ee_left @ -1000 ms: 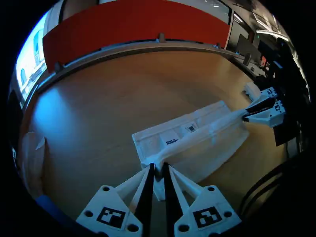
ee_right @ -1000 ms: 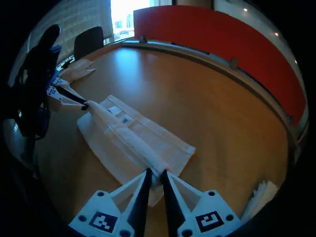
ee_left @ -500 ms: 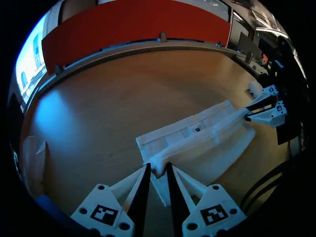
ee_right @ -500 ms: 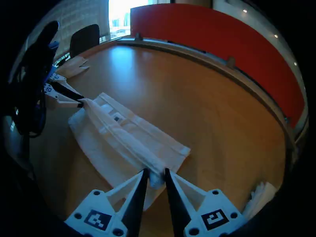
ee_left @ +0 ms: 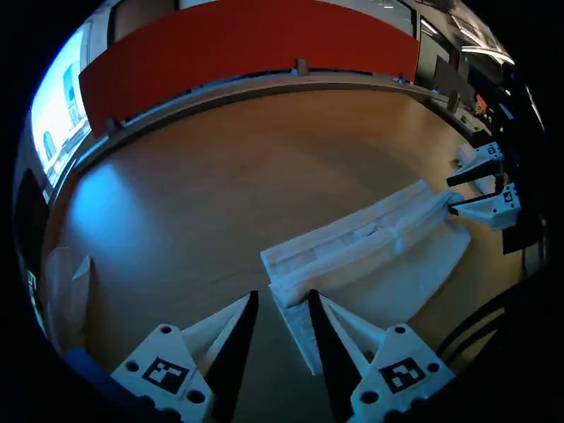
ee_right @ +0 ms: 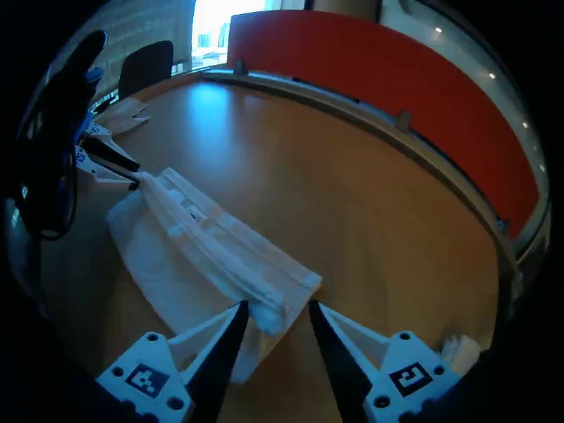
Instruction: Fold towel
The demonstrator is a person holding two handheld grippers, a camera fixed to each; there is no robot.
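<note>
Left gripper view: the left gripper (ee_left: 282,299) stands at the bottom centre with its fingers spread apart, pressing on nothing. The near end of the white towel (ee_left: 381,261) lies just ahead of and between the tips. The towel runs as a long band up to the right, with a doubled ridge along its upper edge and a single flat layer below it. At its far end, at the right edge of the frame, the right gripper (ee_left: 455,196) also stands spread, one finger above the ridge and one at its level. The wooden table (ee_left: 211,183) lies bare across the left and upper middle as far as the curved far edge under the red partition (ee_left: 247,42). A pale stack of cloth (ee_left: 63,289) sits at the lower left by the near edge.

Right gripper view: the right gripper (ee_right: 278,304) is at the bottom centre, fingers wide, with the end of the towel (ee_right: 211,247) lying loose between them. The band runs to the upper left, where the left gripper (ee_right: 135,176) gapes at its far end, held by a dark-sleeved arm (ee_right: 49,162). The table (ee_right: 366,211) is bare through the centre and right. This side brings in a chair (ee_right: 144,67), a bright window (ee_right: 211,28) and a white pile (ee_right: 462,349) at the lower right.
</note>
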